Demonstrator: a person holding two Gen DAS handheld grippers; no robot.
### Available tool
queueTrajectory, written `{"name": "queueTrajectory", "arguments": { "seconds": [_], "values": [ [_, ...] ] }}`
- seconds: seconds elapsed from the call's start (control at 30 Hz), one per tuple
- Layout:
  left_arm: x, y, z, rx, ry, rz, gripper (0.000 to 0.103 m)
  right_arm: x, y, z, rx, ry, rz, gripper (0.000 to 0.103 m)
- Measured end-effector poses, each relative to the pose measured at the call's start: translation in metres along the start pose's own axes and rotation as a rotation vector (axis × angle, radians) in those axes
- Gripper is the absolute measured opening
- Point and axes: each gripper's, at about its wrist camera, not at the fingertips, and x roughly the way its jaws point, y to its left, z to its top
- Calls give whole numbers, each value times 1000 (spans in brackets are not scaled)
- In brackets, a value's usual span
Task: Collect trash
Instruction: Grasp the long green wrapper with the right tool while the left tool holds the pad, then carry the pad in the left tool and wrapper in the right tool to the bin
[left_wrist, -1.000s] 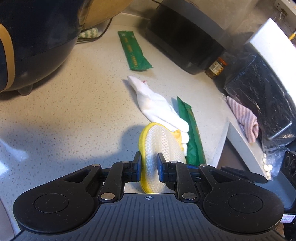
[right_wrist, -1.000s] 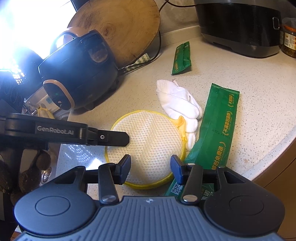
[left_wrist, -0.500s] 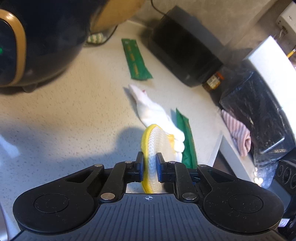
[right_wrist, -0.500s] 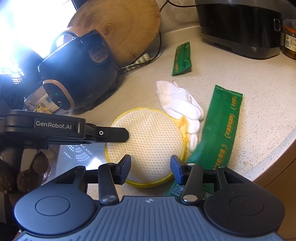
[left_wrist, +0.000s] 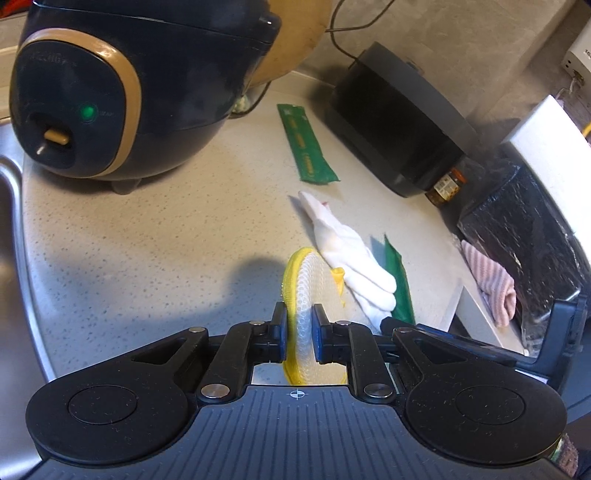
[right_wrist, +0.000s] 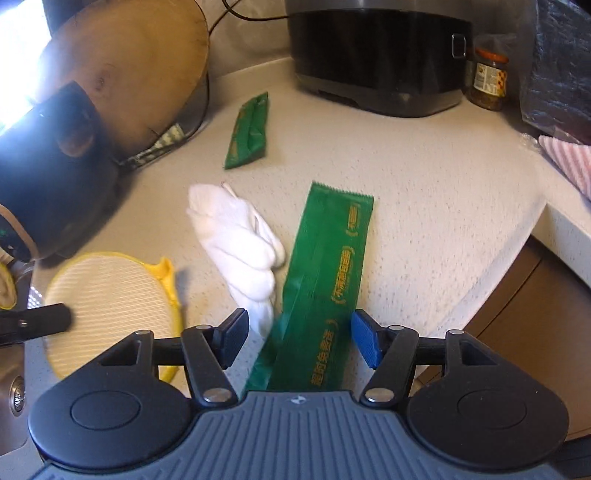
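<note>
My left gripper (left_wrist: 298, 328) is shut on the edge of a round yellow-rimmed mesh pad (left_wrist: 314, 291), held on edge above the counter; the pad also shows in the right wrist view (right_wrist: 110, 306). My right gripper (right_wrist: 299, 338) is open, its jaws on either side of a long green wrapper (right_wrist: 325, 288) on the counter. A crumpled white tissue (right_wrist: 240, 243) lies just left of that wrapper, also in the left wrist view (left_wrist: 351, 251). A second green wrapper (right_wrist: 249, 133) lies farther back, also in the left wrist view (left_wrist: 306, 144).
A dark blue cooker (left_wrist: 122, 85) stands at the left by the steel sink (left_wrist: 14, 229). A black appliance (right_wrist: 376, 55), a jar (right_wrist: 487, 77), a round wooden board (right_wrist: 133, 74), a black bag (left_wrist: 528, 229) and a striped cloth (left_wrist: 491, 280) ring the counter. The counter edge (right_wrist: 517, 251) drops off at the right.
My left gripper has pulled the mesh pad back and to the left, off the tissue. My right gripper has moved right, from over the pad to over the long green wrapper.
</note>
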Motion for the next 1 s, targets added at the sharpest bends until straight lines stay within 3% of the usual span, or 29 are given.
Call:
{"name": "queueTrajectory", "arguments": {
  "seconds": [0.07,0.2,0.43,0.8,0.9,1.0],
  "values": [
    [-1,0,0,-1,-1,1,17,0,5,-2,-40,0,0,47],
    [-3,-1,2,6,-4,-1,17,-7,6,2,-26,9,70,34],
    [-4,-15,6,43,-13,-36,17,-34,-2,10,33,-14,157,33],
    [4,-83,16,186,-43,-123,17,-95,-36,8,65,-143,146,33],
    [11,-101,23,213,-61,-120,17,-95,-45,12,93,-156,154,33],
    [11,-107,24,243,-84,-87,17,-78,-51,10,111,-115,170,33]
  ]
}}
